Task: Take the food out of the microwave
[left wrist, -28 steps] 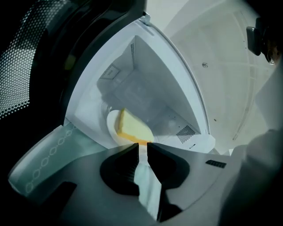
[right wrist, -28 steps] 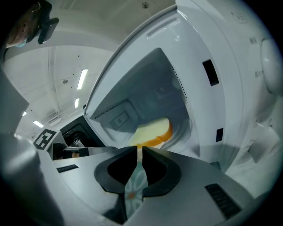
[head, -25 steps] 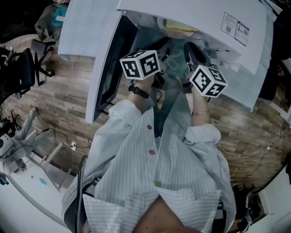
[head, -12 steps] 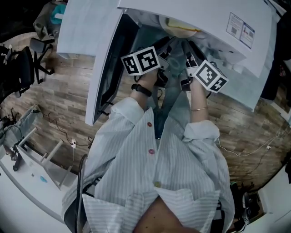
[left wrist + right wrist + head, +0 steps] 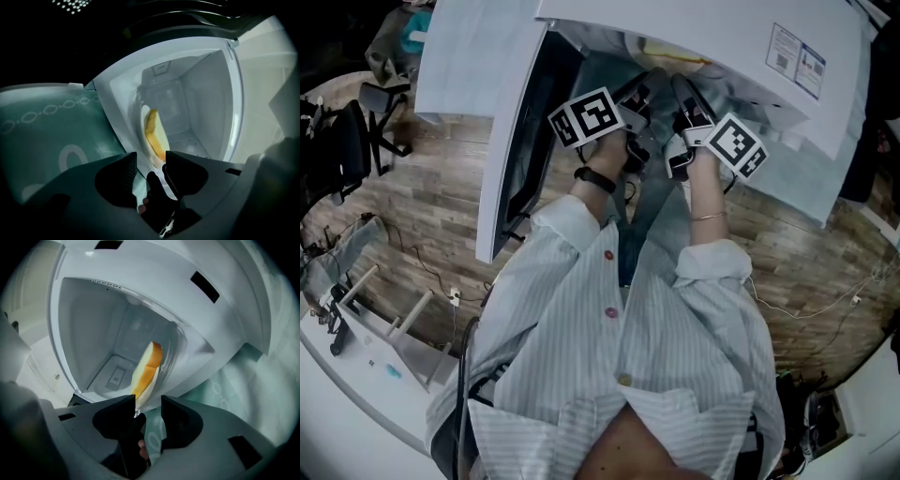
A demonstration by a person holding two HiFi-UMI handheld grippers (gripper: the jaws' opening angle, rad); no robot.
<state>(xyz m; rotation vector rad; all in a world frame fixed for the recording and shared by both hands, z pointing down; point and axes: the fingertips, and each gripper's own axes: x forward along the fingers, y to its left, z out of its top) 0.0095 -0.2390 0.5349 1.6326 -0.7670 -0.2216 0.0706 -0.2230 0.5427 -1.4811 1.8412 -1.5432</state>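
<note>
Head view: microwave (image 5: 694,28) top covers most of the cavity. Food (image 5: 675,52) shows there only as a yellow sliver past the gripper tips. The person's shirt (image 5: 619,319) fills the lower frame. Both gripper views are rolled, so the cavity looks tipped on its side.

Left gripper view: the top left is black and unreadable. Food (image 5: 152,131) is a yellow slice on a pale plate (image 5: 142,117) inside the white cavity; what kind of food, can't tell. Right gripper view: same food (image 5: 147,364), orange edge, with a clear rim behind it, plate or turntable unclear.

Left gripper (image 5: 639,94) (image 5: 151,159) sits at the cavity mouth, jaws opening, plate edge showing in the gap, pads not on it. Right gripper (image 5: 686,101) (image 5: 148,401) is beside it, jaws opening too, the plate edge low in its gap and close to one jaw; contact unclear.

Door (image 5: 520,141) is swung open at left. Teal cloth (image 5: 47,131) (image 5: 243,380) with a ring pattern lies under the microwave. Wood-plank floor (image 5: 422,187), chair (image 5: 356,131) at left, cables on the floor, a white table (image 5: 356,375) cut off at lower left.
</note>
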